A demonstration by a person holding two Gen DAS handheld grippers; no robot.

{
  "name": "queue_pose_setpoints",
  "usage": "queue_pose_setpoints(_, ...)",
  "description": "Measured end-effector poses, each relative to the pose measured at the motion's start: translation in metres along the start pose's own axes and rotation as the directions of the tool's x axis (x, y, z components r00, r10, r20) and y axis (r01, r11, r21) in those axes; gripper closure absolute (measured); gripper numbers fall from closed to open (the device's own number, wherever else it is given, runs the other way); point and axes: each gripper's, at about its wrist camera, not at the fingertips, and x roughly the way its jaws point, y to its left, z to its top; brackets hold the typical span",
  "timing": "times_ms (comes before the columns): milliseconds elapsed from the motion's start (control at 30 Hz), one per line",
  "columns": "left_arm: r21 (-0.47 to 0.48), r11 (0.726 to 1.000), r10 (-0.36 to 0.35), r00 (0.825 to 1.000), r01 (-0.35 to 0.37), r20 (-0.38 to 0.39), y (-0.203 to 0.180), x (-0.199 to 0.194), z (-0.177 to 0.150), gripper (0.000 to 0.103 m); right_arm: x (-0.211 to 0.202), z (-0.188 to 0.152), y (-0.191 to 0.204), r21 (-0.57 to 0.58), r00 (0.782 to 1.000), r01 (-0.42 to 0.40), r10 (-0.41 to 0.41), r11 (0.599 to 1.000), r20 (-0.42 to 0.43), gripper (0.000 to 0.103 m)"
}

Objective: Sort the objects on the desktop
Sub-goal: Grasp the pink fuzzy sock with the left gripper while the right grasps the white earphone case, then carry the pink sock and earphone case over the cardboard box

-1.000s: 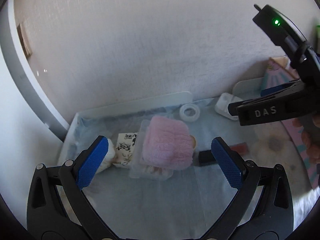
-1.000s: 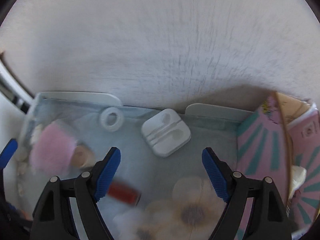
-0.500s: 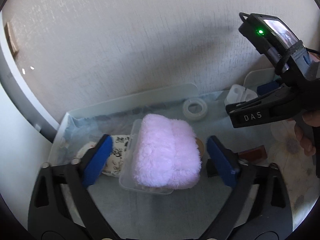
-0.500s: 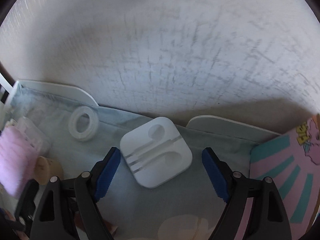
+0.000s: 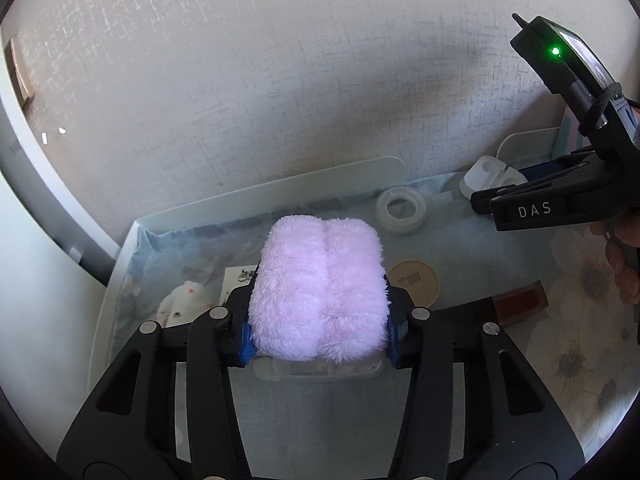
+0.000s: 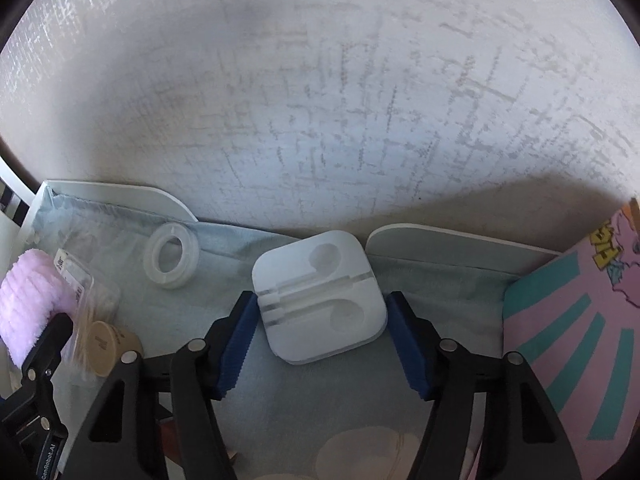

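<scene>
Two pickups are only starting, I judge: my left tongs (image 5: 318,340) are closing on the pink fluffy cloth (image 5: 318,288) near the counter's left edge, my right tongs (image 6: 322,346) closing around the white earphone case (image 6: 320,300) by the back edge, everything else unsorted.

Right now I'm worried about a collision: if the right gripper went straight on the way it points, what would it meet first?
The white earphone case, already between the closing right gripper fingers. Beyond it probably the cloth-covered desktop; depth is unclear.
</scene>
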Motion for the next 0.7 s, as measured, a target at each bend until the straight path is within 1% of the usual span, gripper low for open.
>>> queue_pose_setpoints(200,-0.018,1.000,-0.013,1.000,0.013,0.022,0.010,-0.014,0.003,0.060,-0.017,-0.003,0.003,0.036,1.000,0.009,-0.010,0.999,0.013,0.043)
queue_pose_setpoints(333,-0.013,1.000,-0.018,0.999,0.019,0.026,0.013,-0.026,0.011,0.060,-0.035,-0.005,0.007,0.065,1.000,-0.005,0.005,0.998,0.011,0.043)
queue_pose_setpoints(467,-0.023,1.000,-0.014,0.999,0.014,0.035,0.020,-0.039,0.013,0.060,-0.063,-0.012,0.011,0.143,0.999,-0.051,0.052,0.988,-0.007,0.043)
queue_pose_setpoints(600,-0.029,0.999,-0.031,0.999,0.032,0.023,0.022,-0.058,0.017,0.060,-0.100,-0.017,0.022,0.157,0.998,-0.063,0.063,0.986,0.006,0.043)
queue_pose_setpoints(700,-0.050,0.997,-0.052,0.999,0.052,0.004,0.030,-0.077,0.021,0.060,-0.129,-0.023,0.009,0.157,0.997,-0.070,0.067,0.985,0.024,0.043)
